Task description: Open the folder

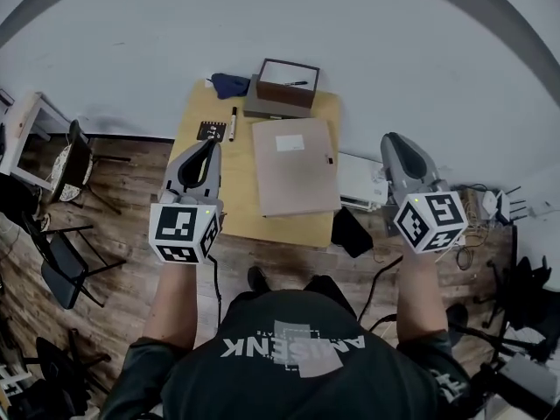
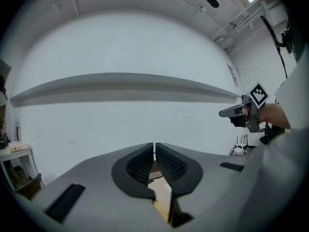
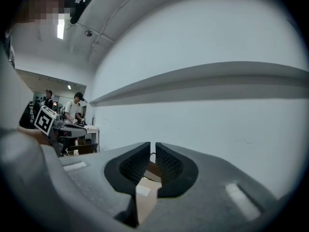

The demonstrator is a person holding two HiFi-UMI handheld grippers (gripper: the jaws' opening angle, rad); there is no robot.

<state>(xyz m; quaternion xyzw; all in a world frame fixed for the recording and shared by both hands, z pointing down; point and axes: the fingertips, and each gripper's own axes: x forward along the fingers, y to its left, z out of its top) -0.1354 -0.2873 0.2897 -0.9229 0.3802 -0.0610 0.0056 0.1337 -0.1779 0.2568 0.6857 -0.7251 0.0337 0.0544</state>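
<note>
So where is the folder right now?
In the head view the tan folder lies closed at the middle of the wooden table, just nearer than the open box, with a marker to its left.

Plain white wall [image 1: 367, 33] in front of me, wood-plank floor [image 1: 131, 234], small yellowish bench [image 1: 194, 112], black chairs [image 1: 54, 256] off left.
</note>
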